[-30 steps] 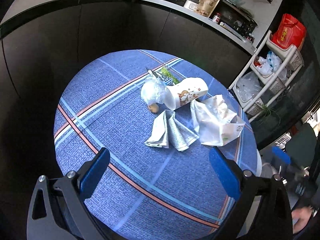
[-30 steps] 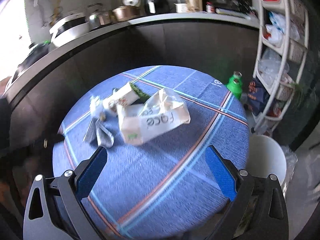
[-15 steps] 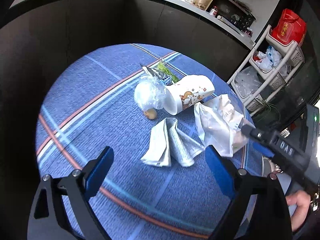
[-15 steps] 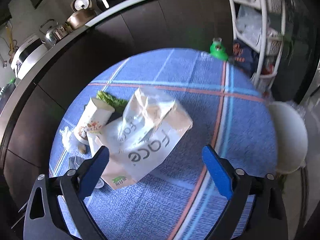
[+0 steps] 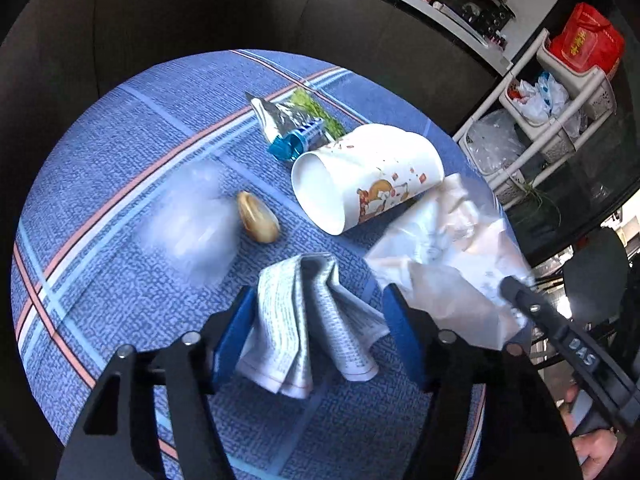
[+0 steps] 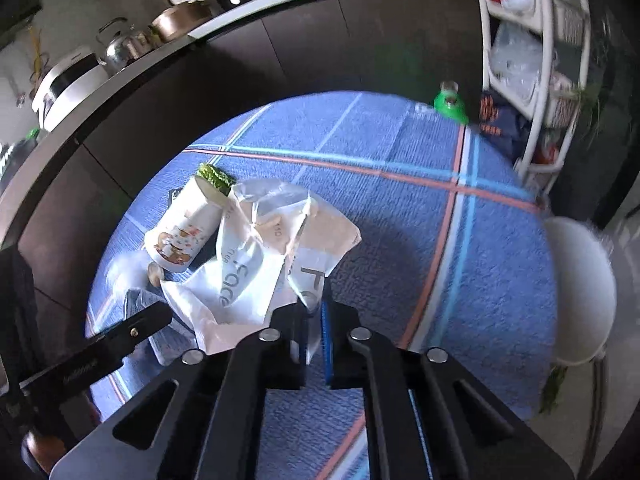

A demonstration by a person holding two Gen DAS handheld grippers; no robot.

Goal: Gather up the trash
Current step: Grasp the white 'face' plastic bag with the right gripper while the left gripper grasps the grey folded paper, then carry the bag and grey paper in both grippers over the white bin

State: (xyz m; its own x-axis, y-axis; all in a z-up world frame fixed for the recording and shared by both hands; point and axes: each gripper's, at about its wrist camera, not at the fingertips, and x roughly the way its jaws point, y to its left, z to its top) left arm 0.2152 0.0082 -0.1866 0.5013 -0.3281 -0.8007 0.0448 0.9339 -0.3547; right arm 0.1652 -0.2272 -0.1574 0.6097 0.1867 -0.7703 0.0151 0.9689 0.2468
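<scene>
Trash lies on a round blue plaid table (image 5: pixel 120 152). My left gripper (image 5: pixel 316 332) is open, its jaws on either side of a folded newspaper (image 5: pixel 312 328), not closed on it. My right gripper (image 6: pixel 316 316) is shut on the edge of a white plastic bag (image 6: pixel 256 264), which also shows in the left wrist view (image 5: pixel 448 264). A tipped paper cup (image 5: pixel 368 176) lies beside the bag. A nut shell (image 5: pixel 258 216), a clear plastic wad (image 5: pixel 192 224), a foil wrapper (image 5: pixel 284 124) and green leaves (image 5: pixel 316 108) lie nearby.
A dark curved counter (image 6: pixel 280 40) wraps the far side, with kettles and pots on top. A white shelf rack (image 6: pixel 528 60) stands at the right. A white stool (image 6: pixel 580 292) is next to the table edge. A green bottle (image 6: pixel 450 100) sits beyond the table.
Both grippers have moved down and forward. The left jaws narrowed around the newspaper. The right gripper closed on the plastic bag's edge. The clear plastic wad has shifted left, blurred.
</scene>
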